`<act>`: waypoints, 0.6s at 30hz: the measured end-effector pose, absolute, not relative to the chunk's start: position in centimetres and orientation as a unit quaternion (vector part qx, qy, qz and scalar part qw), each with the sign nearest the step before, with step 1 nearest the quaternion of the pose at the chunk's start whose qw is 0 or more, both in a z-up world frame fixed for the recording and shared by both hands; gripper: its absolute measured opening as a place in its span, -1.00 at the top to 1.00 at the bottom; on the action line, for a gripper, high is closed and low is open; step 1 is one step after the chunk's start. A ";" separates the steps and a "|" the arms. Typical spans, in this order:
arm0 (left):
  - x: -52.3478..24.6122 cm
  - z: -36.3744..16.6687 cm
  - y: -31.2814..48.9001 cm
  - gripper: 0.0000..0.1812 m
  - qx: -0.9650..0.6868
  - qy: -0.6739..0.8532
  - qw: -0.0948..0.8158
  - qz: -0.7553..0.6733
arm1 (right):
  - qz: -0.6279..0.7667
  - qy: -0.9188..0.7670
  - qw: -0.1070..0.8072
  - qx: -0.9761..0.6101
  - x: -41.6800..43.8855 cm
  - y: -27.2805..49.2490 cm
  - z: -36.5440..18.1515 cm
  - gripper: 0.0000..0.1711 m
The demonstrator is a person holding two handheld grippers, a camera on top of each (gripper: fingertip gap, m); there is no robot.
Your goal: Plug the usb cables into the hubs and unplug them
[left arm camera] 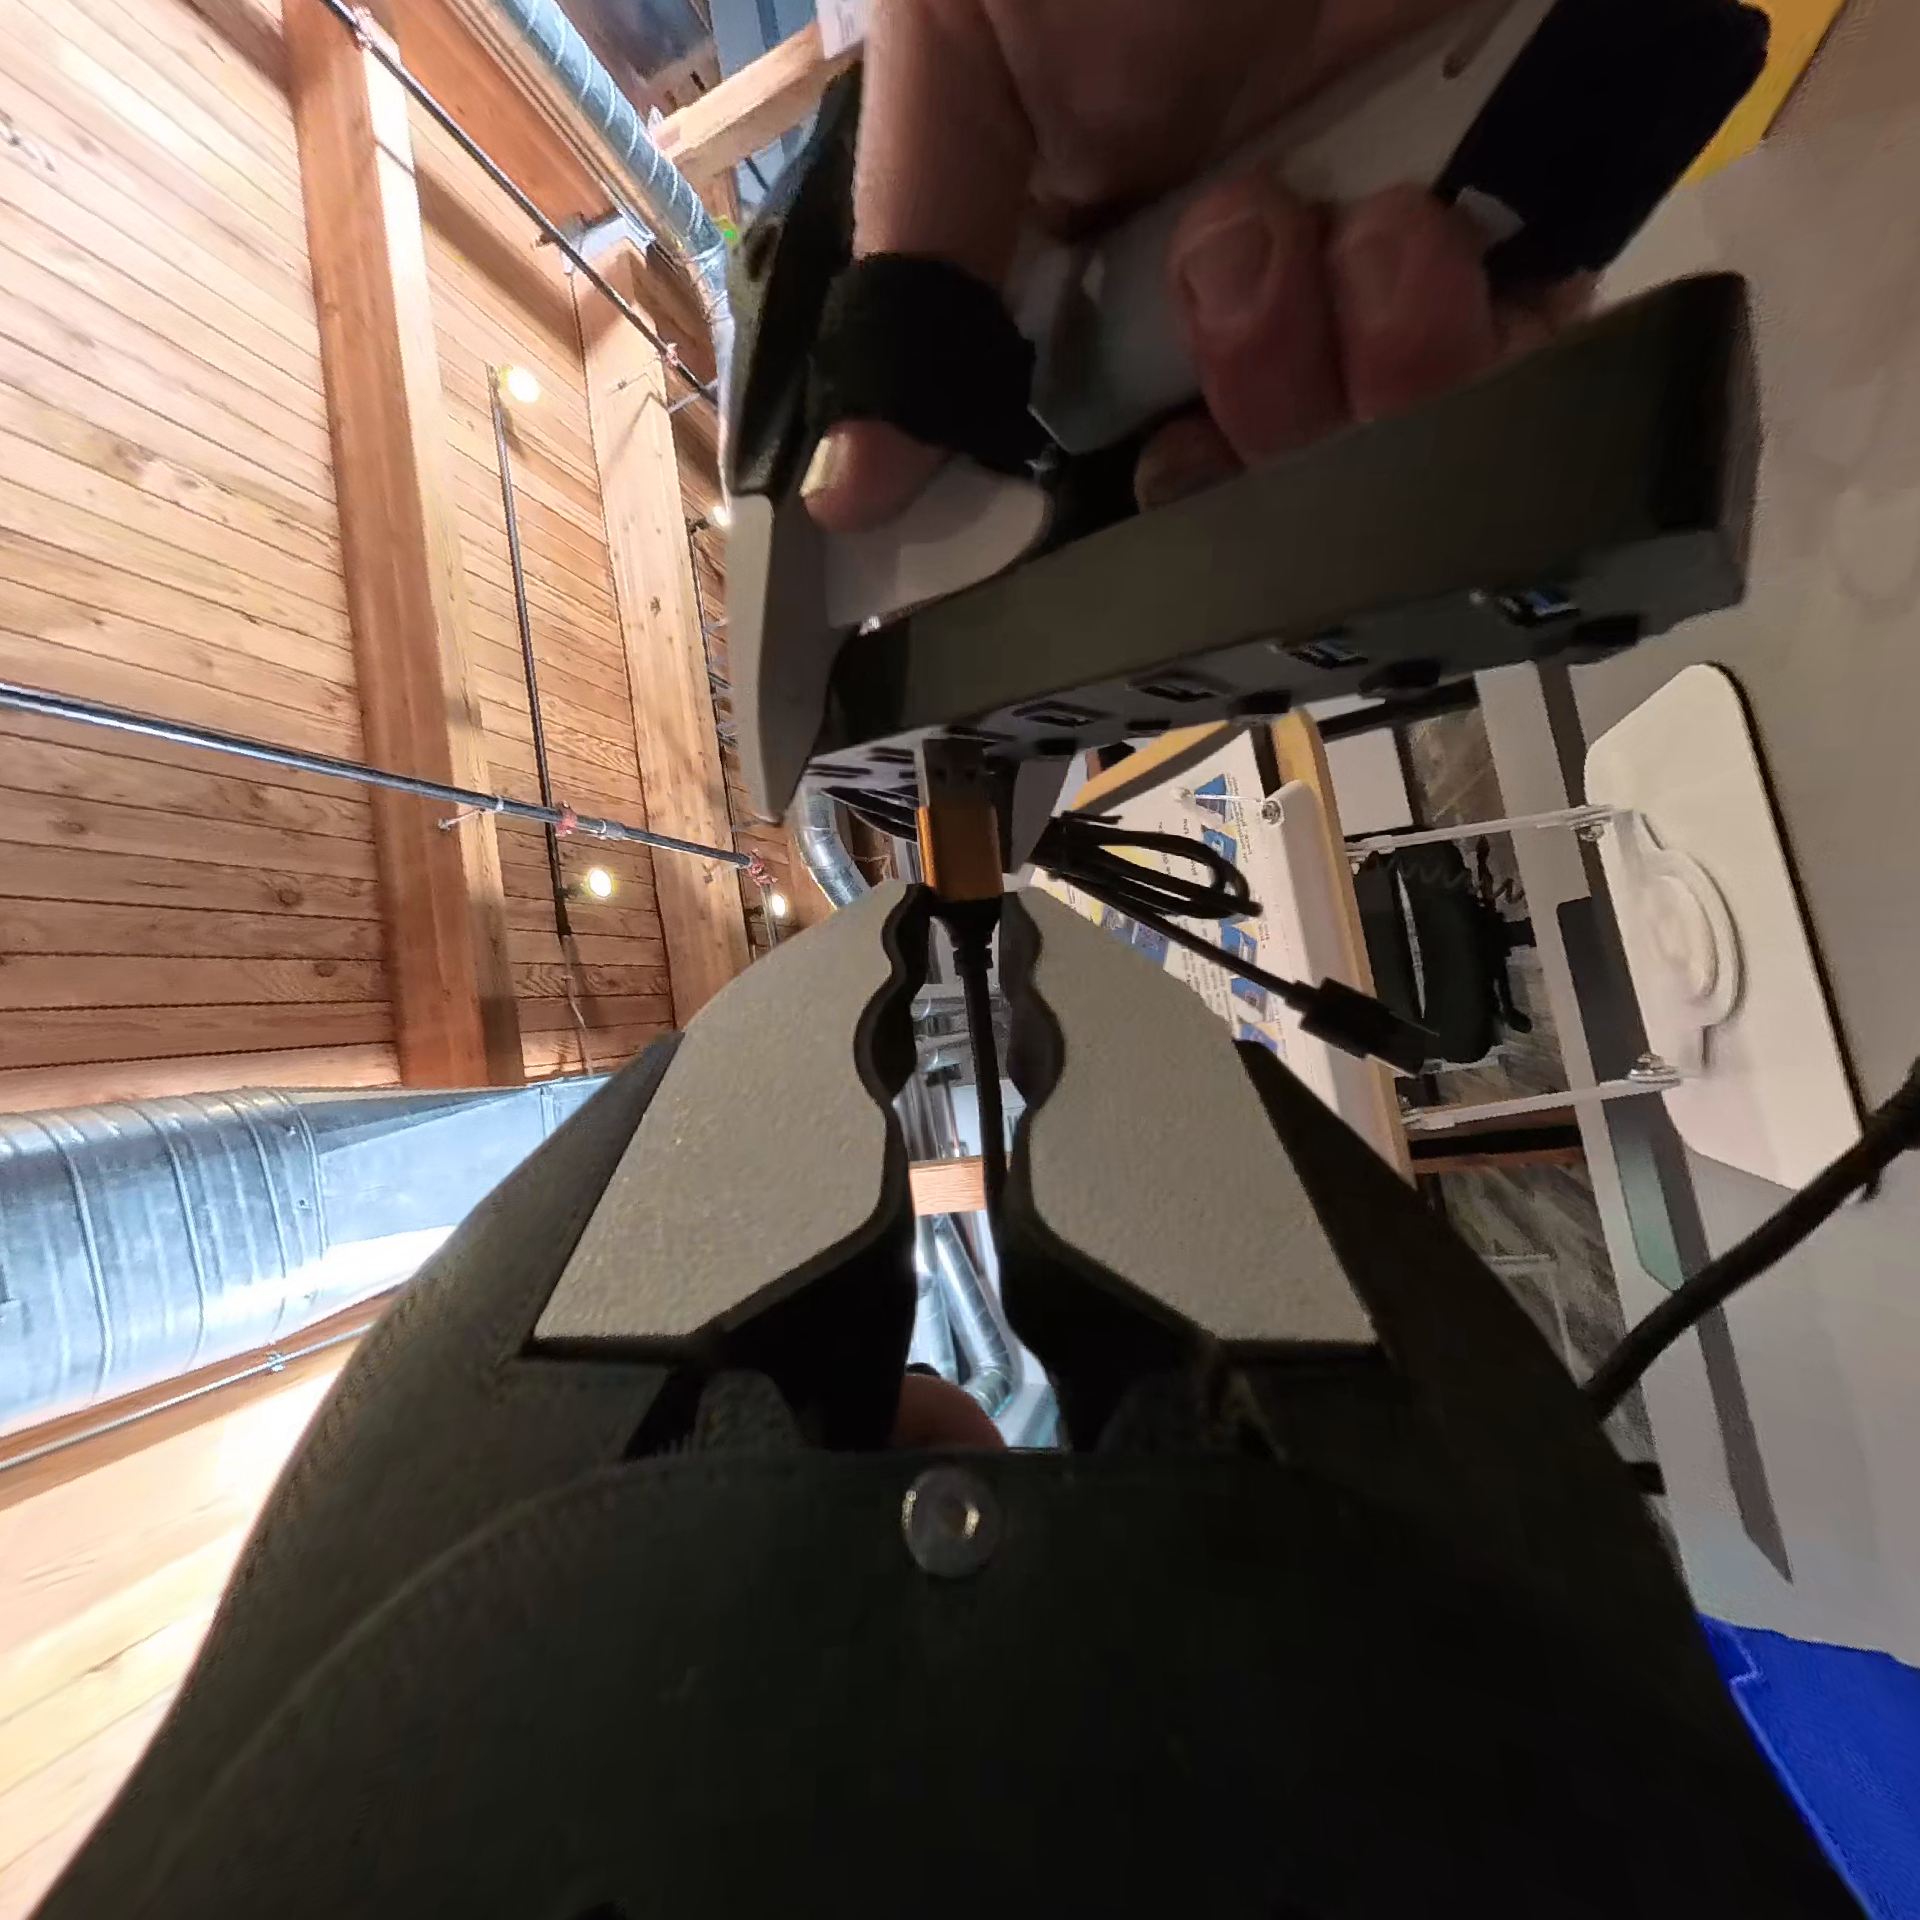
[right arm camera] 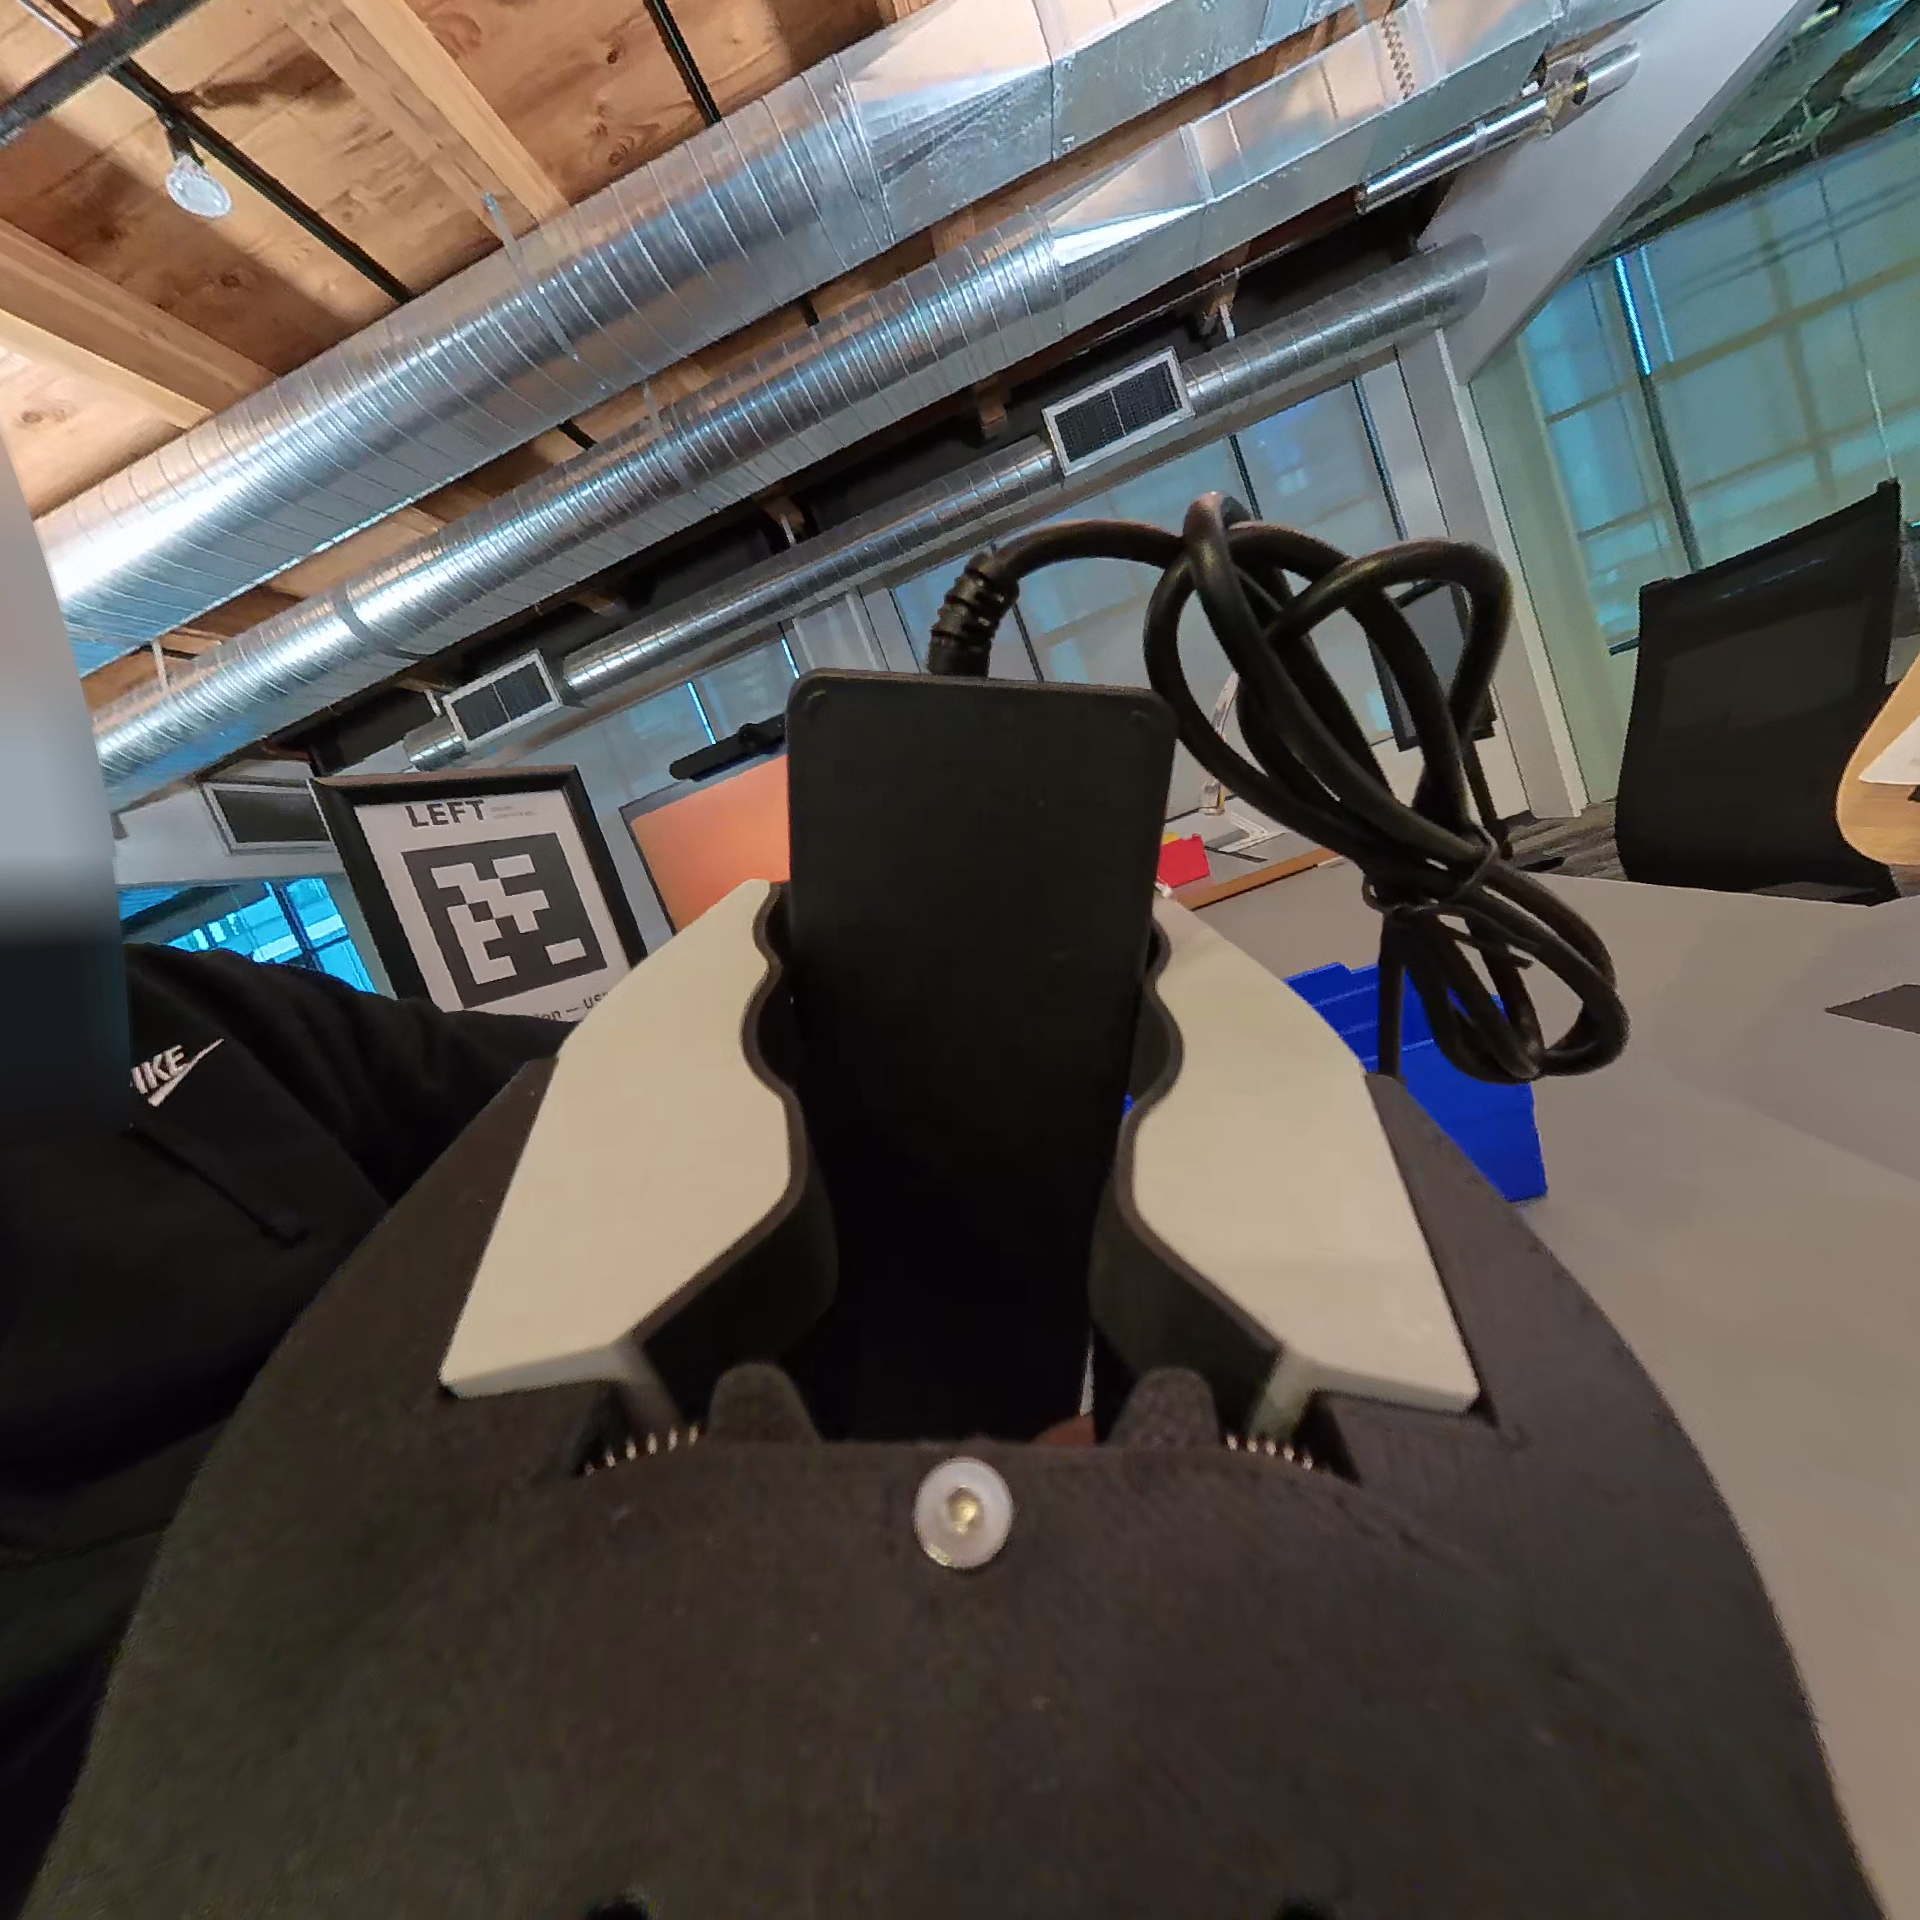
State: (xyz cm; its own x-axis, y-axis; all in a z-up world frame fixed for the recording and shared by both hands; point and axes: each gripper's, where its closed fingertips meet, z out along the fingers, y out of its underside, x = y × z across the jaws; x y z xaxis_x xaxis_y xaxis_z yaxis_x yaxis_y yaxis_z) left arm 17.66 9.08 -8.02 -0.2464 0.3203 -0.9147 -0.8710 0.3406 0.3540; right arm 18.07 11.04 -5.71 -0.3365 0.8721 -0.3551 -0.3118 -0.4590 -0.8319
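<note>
I count one black hub point(left arm camera: 1299, 561) and two cables. The hub is clamped lengthwise between my right tongs point(right arm camera: 961, 935), its own coiled cord point(right arm camera: 1382, 790) bunched at its far end. One orange-collared plug point(left arm camera: 961, 847) sits in a port near the hub's end; its black lead point(left arm camera: 982, 1039) runs back between my left tongs point(left arm camera: 961, 920), which stand slightly apart just behind the plug. A second, loose black cable point(left arm camera: 1226, 935) lies on the table point(left arm camera: 1766, 1299) beyond.
</note>
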 end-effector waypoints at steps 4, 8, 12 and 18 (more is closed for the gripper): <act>17.6 -7.9 9.4 0.86 -0.210 0.596 0.560 0.536 | 0.752 -0.336 0.390 -0.412 18.1 10.8 -5.5 0.29; 17.9 -7.6 9.4 0.86 -0.179 0.599 0.554 0.550 | 0.759 -0.331 0.381 -0.410 18.2 10.8 -5.4 0.29; 17.8 -7.4 9.7 0.86 -0.154 0.604 0.545 0.561 | 0.769 -0.326 0.371 -0.406 18.2 10.7 -5.3 0.29; 17.8 -7.4 9.6 0.86 -0.126 0.609 0.541 0.566 | 0.777 -0.320 0.366 -0.399 18.3 10.6 -5.0 0.29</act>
State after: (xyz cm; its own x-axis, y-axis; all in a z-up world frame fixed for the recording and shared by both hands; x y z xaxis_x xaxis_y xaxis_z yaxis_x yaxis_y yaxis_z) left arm 17.80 9.58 -7.44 -0.3832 0.4582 -0.8020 -0.7662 0.3272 0.5530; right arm 18.27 10.59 -4.95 -0.4131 0.8249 -0.3859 -0.3138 -0.5267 -0.7900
